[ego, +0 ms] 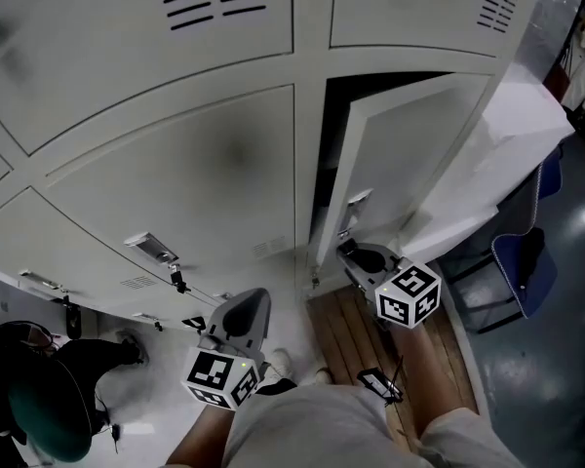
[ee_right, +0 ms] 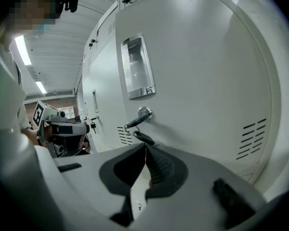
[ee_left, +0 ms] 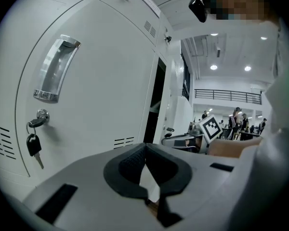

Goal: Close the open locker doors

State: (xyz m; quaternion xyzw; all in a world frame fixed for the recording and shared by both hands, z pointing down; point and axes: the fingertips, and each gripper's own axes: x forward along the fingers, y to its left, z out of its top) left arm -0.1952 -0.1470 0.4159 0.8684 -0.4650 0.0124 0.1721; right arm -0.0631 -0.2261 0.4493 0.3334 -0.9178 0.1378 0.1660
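Note:
One white locker door [ego: 400, 164] stands partly open at the right of the head view, with a dark gap [ego: 333, 154] beside it. My right gripper [ego: 363, 258] is shut and empty, just below that door's handle [ego: 356, 201]. In the right gripper view the door's recessed handle [ee_right: 137, 66] and the key in its lock [ee_right: 140, 115] sit just above my shut right gripper [ee_right: 145, 147]. My left gripper [ego: 246, 312] is shut and empty in front of a closed door [ego: 195, 183]. That door's handle [ee_left: 55, 69] and hanging key [ee_left: 34, 143] show up and left of my left gripper [ee_left: 145, 146].
A wooden slat platform [ego: 351, 330] lies on the floor below the open locker. A blue chair [ego: 522, 261] and a white sheet [ego: 512, 130] stand to the right. A dark chair [ego: 39, 408] with a bag is at the lower left. People stand far off in the hall [ee_left: 238, 119].

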